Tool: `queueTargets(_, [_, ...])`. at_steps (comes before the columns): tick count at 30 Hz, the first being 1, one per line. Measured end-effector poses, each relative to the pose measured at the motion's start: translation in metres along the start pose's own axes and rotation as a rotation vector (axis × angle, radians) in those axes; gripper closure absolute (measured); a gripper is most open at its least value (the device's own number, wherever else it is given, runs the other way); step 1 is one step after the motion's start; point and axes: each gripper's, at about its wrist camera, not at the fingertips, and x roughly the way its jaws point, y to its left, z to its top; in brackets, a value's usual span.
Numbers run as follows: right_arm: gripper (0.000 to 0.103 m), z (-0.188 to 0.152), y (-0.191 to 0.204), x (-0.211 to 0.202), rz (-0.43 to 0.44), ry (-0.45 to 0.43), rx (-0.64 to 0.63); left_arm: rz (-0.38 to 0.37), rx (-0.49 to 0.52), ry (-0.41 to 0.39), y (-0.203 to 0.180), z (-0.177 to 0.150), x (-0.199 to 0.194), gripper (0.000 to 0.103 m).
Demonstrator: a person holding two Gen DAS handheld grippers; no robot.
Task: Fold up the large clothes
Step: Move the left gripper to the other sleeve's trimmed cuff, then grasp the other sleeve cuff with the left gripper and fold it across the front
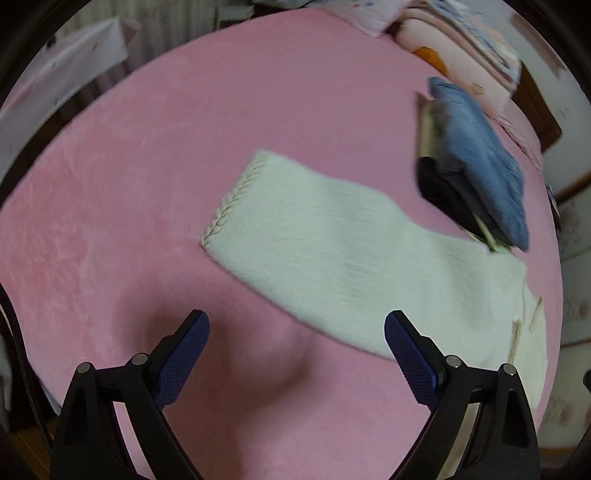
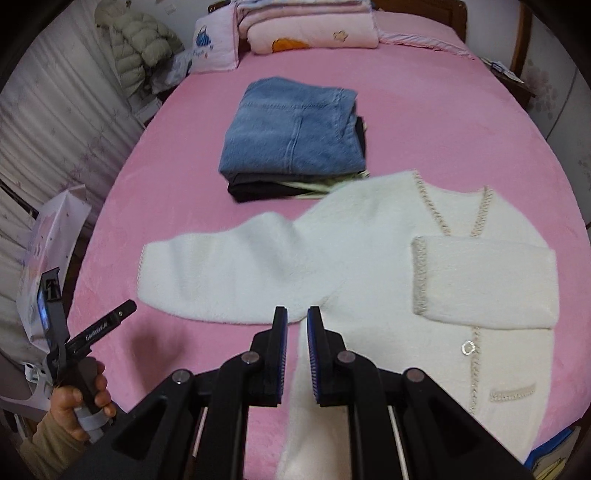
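Observation:
A fluffy white cardigan [image 2: 369,266] with beige trim lies flat on the pink bed [image 2: 424,122]. Its right sleeve [image 2: 484,277] is folded across the chest. The left sleeve [image 1: 332,236] stretches out sideways over the bed. My right gripper [image 2: 297,314] stands over the cardigan's lower left edge, jaws nearly together, with white fabric running up between the pads. My left gripper [image 1: 295,321] hangs wide open above the bedcover just short of the outstretched sleeve, nothing between its fingers. In the right wrist view the left gripper [image 2: 90,291] shows at the left, held by a hand [image 2: 77,406].
A stack of folded clothes with blue jeans [image 2: 291,133] on top sits behind the cardigan. Folded pink quilts [image 2: 314,33] and a pillow [image 2: 216,44] lie at the headboard. A white bag [image 2: 48,236] stands beside the bed's left edge.

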Motion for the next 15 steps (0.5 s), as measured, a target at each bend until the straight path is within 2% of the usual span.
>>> queueTargets(8, [0.093,0.021,0.023,0.048,-0.014,0.036,0.003,-0.037,-0.214,0.101,0.051,0.005,0.084,0.013])
queueTargets(11, [0.093,0.021,0.025,0.059,-0.028,0.044,-0.002,-0.048,-0.244,0.097,0.058,0.006,0.096,0.013])
queueTargets(15, [0.093,0.017,0.019,0.076,-0.069,0.078,0.011,-0.041,-0.227,0.085,0.056,0.016,0.106,0.013])
